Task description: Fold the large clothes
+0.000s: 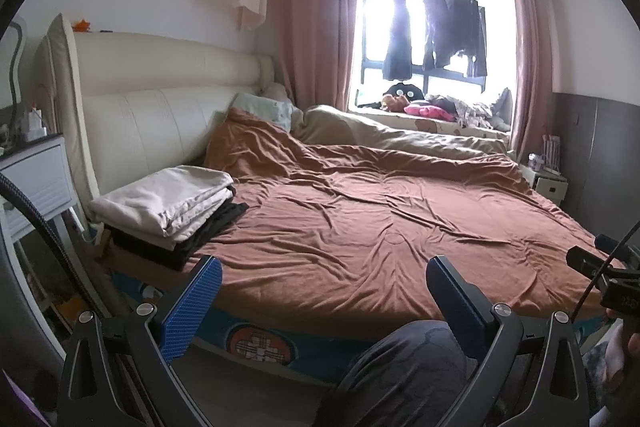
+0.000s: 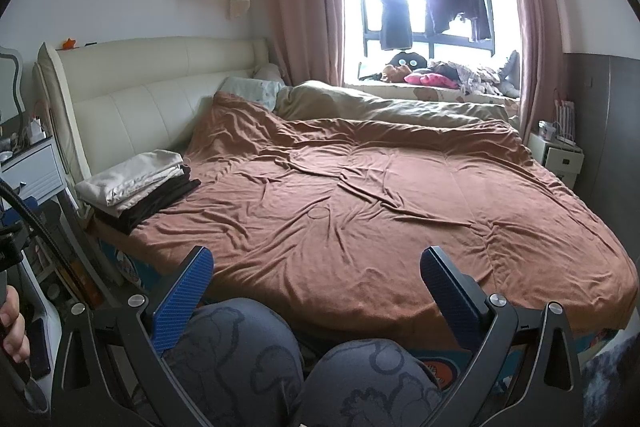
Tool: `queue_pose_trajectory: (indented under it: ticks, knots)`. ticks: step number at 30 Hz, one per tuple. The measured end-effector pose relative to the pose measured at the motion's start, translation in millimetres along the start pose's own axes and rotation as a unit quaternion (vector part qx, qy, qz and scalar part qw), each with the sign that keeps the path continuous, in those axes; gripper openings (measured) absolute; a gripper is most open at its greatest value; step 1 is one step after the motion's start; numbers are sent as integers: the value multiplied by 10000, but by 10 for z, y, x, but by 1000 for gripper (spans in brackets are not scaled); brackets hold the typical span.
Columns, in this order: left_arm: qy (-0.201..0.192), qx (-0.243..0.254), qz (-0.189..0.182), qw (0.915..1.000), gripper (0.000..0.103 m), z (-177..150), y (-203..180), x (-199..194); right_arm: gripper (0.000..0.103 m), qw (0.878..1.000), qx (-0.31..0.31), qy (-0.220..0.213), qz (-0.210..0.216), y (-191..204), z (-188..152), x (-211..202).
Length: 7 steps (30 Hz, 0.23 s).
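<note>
Clothes: folded stack (image 1: 168,207) sits at left-middle of frame, on the bed corner by the headboard (image 1: 160,99), cream piece over dark ones. No unfolded garment on the brown cover (image 1: 360,219); centre of frame is bare cover. Left gripper (image 1: 322,281) has jaws apart, holding nothing. Right gripper (image 2: 316,271) same: apart, nothing between the fingers. Both hover low at the near bed edge, above the person's knees (image 2: 280,359).

Judgement: between items, next garment needs fetching. More clothes lie on the window sill (image 1: 452,111), upper right. Lay the next one flat mid-cover, clear of the stack, pinch both shoulders or hems evenly before folding.
</note>
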<state>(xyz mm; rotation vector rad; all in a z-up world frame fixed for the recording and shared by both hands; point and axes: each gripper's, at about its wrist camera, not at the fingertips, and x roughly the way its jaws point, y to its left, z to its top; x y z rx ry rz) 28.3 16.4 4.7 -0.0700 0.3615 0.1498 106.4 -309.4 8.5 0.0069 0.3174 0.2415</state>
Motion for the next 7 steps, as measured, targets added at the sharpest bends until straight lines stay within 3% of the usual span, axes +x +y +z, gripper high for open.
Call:
queue_pose_trajectory:
  ticks: [7]
  knots:
    - [-55, -21, 26, 10000, 102, -1, 16, -24, 103, 10000, -4, 7, 5, -9, -3, -5]
